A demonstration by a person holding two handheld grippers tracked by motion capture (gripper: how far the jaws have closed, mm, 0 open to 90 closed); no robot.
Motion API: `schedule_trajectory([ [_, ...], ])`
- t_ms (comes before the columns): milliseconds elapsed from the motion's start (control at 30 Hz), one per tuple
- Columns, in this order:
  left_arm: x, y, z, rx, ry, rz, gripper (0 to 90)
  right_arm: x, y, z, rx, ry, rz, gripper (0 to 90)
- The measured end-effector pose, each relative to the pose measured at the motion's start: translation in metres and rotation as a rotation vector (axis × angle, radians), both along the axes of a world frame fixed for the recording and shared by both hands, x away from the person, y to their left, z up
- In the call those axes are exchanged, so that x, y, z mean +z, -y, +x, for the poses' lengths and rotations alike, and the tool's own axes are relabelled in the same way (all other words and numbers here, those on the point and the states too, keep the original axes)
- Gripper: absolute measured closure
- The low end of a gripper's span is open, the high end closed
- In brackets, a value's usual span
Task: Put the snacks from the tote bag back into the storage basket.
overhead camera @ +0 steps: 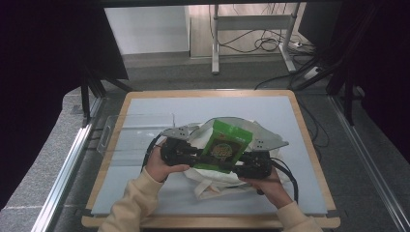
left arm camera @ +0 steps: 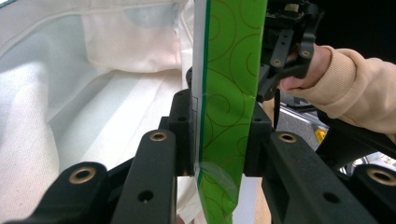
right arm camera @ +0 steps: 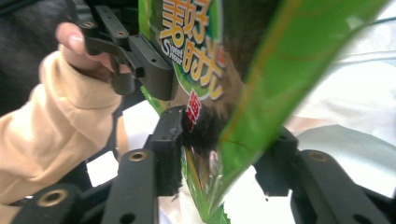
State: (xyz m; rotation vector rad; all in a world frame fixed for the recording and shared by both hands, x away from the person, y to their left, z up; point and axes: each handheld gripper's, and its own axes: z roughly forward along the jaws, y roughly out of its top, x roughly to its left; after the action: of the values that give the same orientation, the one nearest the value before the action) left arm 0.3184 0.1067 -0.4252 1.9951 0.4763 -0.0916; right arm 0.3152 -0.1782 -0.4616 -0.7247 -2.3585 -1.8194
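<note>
While the green snack packet [overhead camera: 224, 145] hangs just above the mouth of the white cloth bag [overhead camera: 212, 186], the left tongs [overhead camera: 193, 155] pinch its one side edge, narrowed onto the film. The right tongs [overhead camera: 241, 166] straddle the opposite edge, partly closed, but I cannot tell whether their pads press it. Bagging looks to be the step in hand; next, the packet must go down between the bag's rims. The tabletop [overhead camera: 145, 108] leaves open room all around.
</note>
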Motion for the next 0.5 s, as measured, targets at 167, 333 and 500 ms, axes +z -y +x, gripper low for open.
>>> schedule_trajectory([
  [167, -0.003, 0.001, 0.001, 0.005, 0.020, 0.019, 63.0, 0.003, 0.004, 0.000, 0.044, 0.008, 0.019, 70.8],
  [333, -0.004, 0.000, 0.001, 0.067, 0.059, 0.057, 48.8, 0.008, 0.008, 0.000, 0.029, 0.028, -0.004, 71.9],
  [500, -0.003, -0.006, 0.003, 0.097, 0.064, 0.065, 43.1, 0.014, 0.015, 0.000, -0.003, 0.054, -0.039, 71.9],
])
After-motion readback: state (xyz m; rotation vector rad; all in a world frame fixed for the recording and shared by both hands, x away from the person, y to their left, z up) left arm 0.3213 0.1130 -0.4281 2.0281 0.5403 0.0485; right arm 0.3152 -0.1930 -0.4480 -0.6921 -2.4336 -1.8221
